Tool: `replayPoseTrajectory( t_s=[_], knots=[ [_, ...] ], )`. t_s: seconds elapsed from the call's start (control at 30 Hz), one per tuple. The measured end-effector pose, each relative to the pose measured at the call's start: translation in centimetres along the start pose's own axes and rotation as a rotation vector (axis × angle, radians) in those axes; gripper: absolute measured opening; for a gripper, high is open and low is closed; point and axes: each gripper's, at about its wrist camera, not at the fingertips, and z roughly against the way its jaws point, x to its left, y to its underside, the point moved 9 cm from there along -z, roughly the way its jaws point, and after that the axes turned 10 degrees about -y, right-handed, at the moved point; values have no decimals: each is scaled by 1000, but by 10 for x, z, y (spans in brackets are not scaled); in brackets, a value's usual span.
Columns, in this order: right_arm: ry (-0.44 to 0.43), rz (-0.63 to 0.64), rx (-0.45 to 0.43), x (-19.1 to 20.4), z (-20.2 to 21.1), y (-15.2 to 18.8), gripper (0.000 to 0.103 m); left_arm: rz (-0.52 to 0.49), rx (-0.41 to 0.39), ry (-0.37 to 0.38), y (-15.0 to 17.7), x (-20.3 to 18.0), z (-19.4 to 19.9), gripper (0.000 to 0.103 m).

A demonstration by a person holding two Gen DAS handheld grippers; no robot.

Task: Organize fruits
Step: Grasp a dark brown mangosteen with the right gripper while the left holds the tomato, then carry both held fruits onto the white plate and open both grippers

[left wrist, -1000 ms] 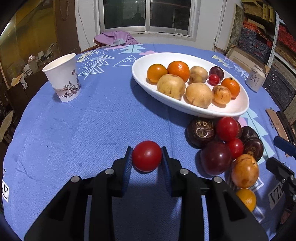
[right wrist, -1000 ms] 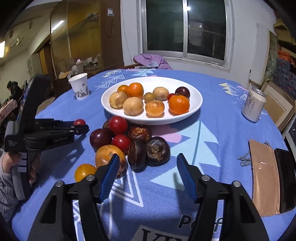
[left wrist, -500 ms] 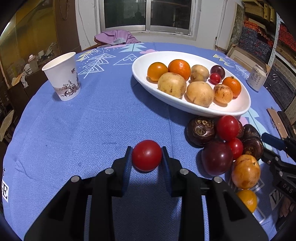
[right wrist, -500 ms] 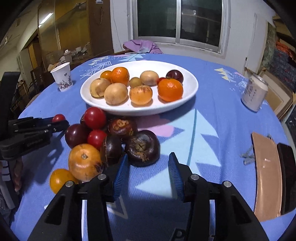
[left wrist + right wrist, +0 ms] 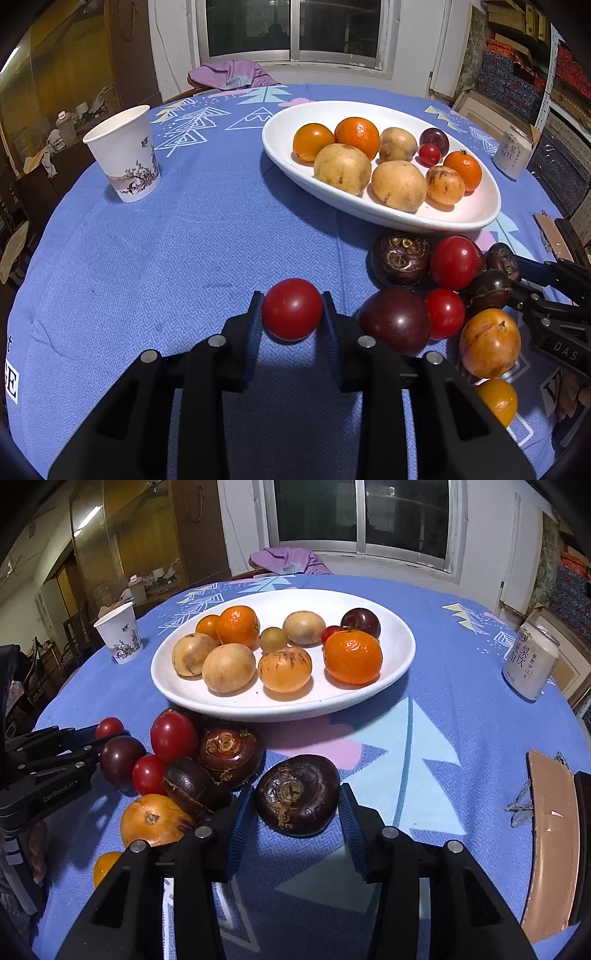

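One yellow fruit [image 5: 105, 866] half hidden behind right tongs [image 5: 295, 808], table edge cropped

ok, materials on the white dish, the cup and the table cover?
White dish: glazed ceramic by the look, glossy with soft highlights; could be melamine. Cup: matte paper, thin rolled rim, printed blossom pattern. Table cover: woven cloth, visible herringbone texture and creases.

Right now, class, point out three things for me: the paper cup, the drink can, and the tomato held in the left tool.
paper cup [image 5: 127, 158]: left wrist view, middle of its outer wall.
drink can [image 5: 530, 661]: right wrist view, on its printed side.
tomato [image 5: 291, 309]: left wrist view, centre of its red skin.
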Motion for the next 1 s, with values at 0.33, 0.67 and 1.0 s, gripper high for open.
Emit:
replayPoseTrajectory(
  t_s=[0.33,0.67,1.0],
  knots=[
    [-30,-31,-16,-5,6,2,46,-1,-8,-2,-1,0,1,30],
    [-37,-46,-30,-2,19,14,47,-7,-84,-21,-5,-2,17,30],
    [-26,-60,-82,-3,39,21,47,-18,-182,-33,-6,-7,47,30]
  ],
)
